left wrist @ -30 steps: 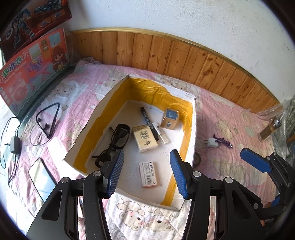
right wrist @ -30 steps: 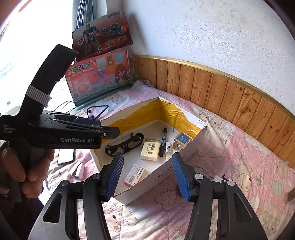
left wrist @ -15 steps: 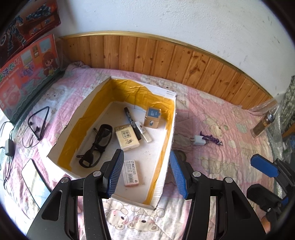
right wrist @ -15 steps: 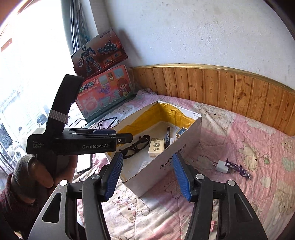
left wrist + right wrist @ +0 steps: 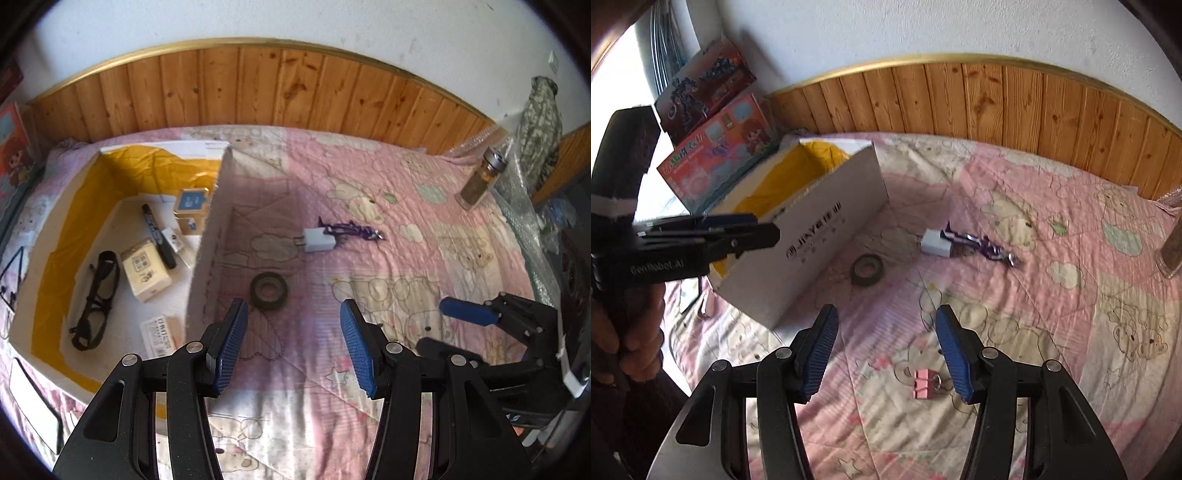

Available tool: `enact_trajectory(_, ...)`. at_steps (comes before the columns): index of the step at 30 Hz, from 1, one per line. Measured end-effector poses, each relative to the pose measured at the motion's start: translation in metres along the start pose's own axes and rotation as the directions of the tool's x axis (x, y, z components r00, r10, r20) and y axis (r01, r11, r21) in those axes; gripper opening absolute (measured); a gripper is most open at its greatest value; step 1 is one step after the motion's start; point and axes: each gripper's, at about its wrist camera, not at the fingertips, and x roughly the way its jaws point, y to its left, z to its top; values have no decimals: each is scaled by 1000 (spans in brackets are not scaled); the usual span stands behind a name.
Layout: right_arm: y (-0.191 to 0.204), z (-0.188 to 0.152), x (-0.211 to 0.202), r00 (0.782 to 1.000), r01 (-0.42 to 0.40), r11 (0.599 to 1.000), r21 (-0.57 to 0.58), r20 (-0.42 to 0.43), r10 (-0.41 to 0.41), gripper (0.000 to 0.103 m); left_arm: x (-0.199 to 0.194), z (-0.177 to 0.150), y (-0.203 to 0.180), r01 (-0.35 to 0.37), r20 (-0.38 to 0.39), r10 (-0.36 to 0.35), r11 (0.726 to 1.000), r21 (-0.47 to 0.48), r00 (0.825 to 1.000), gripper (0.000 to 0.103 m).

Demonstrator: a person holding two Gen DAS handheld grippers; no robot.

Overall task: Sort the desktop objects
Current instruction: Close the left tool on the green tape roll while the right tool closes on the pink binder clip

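The white box [image 5: 207, 236], lined with yellow tape, sits at nine o'clock on the pink quilt [image 5: 406, 258]; it reads as light, stiff card and already holds glasses [image 5: 96, 295], a pen and small cartons.

The tape roll [image 5: 268, 290], dark and ring-shaped, lies flat just beside the box wall, at twelve o'clock from the left gripper [image 5: 291, 343]. It looks light and firm; pinching across the ring's wall should hold best.

The white charger [image 5: 318, 239] with its purple cable lies beyond at one o'clock: hard, smooth, likely slippery, so grip its flat sides.

The pink binder clip [image 5: 924, 384] is smallest, near the right gripper [image 5: 884, 350].

Left jaws stand wide and empty; right jaws are closing, nothing between them.
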Motion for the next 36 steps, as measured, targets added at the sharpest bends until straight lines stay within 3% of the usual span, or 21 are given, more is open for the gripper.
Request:
enact_trajectory(5,-12,-36,44,988,38,998,-50,-147,-45,52,43,-5,-8,26,-108,-27,1000,-7,994,55)
enact_trajectory(9,-21,-55,66,976,66,996,-65,-202,-78,53,75,-6,-7,11,-167,-13,1000,-14,986,55)
enact_trajectory(15,-34,-72,89,962,101,991,-88,-245,-120,55,110,-6,20,-66,-210,43,993,-100,977,55)
enact_trajectory(21,-31,-75,88,968,90,985,-146,-221,-121,56,133,-4,27,-91,-220,64,989,-118,973,55)
enact_trajectory(23,-29,-76,87,968,90,981,-169,-215,-126,51,142,-6,29,-102,-232,72,987,-122,970,55)
enact_trajectory(28,-38,-74,82,971,78,985,-157,-211,-111,18,151,-3,26,-143,-206,121,985,-97,971,55)
enact_trajectory(36,-52,-64,77,976,-25,999,-34,-219,17,12,146,-7,20,-176,-154,167,983,-49,974,48)
